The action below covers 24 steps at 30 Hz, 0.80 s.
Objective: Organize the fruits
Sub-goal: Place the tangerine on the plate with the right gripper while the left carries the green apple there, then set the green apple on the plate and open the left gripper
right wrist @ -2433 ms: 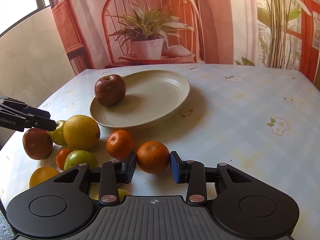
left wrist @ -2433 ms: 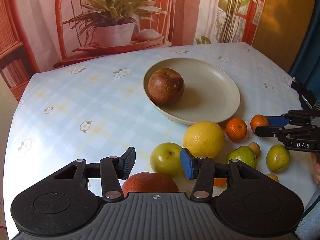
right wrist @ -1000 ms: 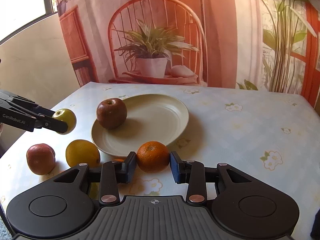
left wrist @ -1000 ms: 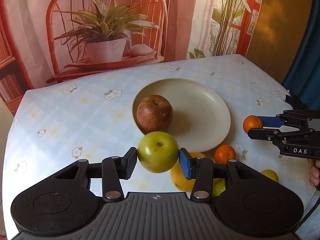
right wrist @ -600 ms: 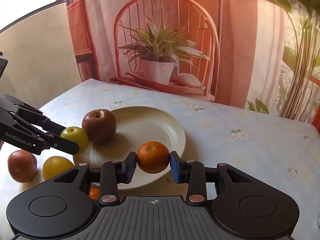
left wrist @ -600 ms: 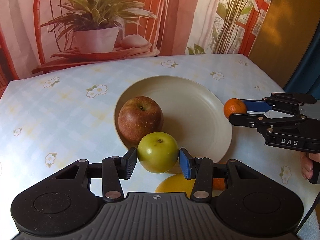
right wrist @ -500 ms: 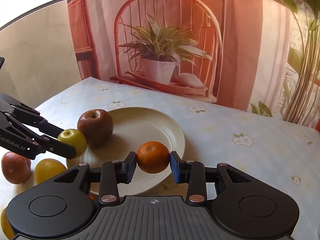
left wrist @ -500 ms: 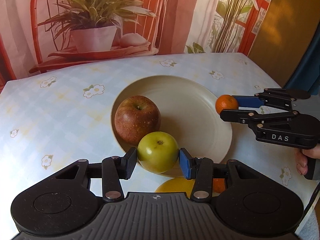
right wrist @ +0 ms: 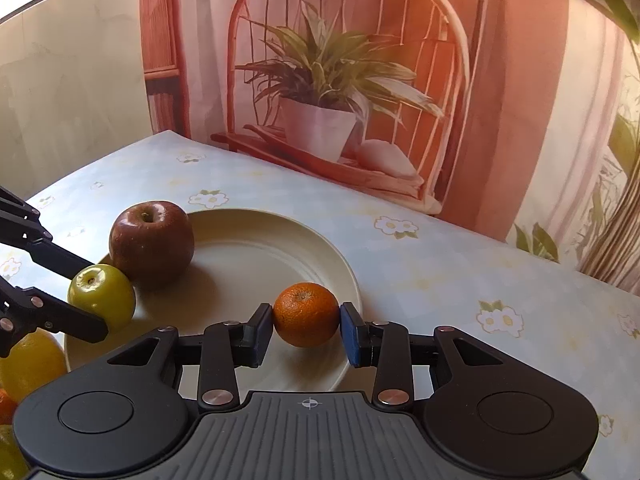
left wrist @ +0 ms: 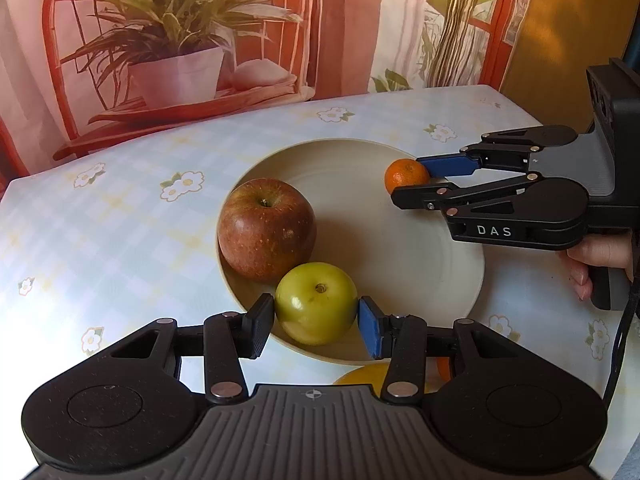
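Observation:
A cream plate [left wrist: 400, 248] [right wrist: 256, 256] lies on the flowered tablecloth and holds a red apple [left wrist: 266, 230] [right wrist: 151, 240]. My left gripper [left wrist: 316, 322] is shut on a green apple [left wrist: 316, 302] [right wrist: 102, 295], low over the plate's near rim, right next to the red apple. My right gripper [right wrist: 307, 332] is shut on a small orange [right wrist: 306, 314] [left wrist: 406, 176] at the plate's right rim, low over it. Whether either fruit touches the plate I cannot tell.
A yellow citrus fruit [right wrist: 28, 364] [left wrist: 372, 374] and another small orange [right wrist: 6, 406] lie on the table in front of the plate, partly hidden by the grippers. A printed backdrop with a chair and plant stands behind the table.
Both grippers have picked up their fruit from the table and carried it forward to the plate. Over the last half second both moved lower and closer over the plate.

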Available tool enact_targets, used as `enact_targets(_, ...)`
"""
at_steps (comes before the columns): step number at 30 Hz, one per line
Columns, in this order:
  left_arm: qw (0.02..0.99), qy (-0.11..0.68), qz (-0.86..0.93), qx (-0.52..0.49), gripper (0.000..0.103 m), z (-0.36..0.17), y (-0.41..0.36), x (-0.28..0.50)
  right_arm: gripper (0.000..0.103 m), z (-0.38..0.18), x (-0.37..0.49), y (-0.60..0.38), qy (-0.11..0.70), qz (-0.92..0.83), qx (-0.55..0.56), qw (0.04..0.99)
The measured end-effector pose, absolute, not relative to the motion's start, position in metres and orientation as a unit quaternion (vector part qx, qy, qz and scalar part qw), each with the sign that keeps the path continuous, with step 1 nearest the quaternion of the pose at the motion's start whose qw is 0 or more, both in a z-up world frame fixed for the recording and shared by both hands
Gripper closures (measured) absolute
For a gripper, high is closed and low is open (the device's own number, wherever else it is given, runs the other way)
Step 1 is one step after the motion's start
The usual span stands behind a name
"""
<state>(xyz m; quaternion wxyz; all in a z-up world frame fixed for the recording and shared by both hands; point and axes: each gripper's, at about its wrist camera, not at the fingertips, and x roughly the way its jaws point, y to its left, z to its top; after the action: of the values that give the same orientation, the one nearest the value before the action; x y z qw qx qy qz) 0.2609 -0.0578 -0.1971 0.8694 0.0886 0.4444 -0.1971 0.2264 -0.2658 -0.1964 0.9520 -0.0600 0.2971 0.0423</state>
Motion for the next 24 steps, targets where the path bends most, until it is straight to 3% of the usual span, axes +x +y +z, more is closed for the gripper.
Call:
enact_targets(14, 0.869, 0.447, -0.196, 0.077, 0.053, -0.197, -0.057, 0.262, 0.066, -0.188, 0.213, -0.264, 0.292, 0.032, -0.058, 0.954)
enact_targets(24, 0.896, 0.404, -0.179, 0.036, 0.053, -0.162, -0.029, 0.229, 0.062, -0.166, 0.162, -0.266, 0.265, 0.012, -0.006, 0.964)
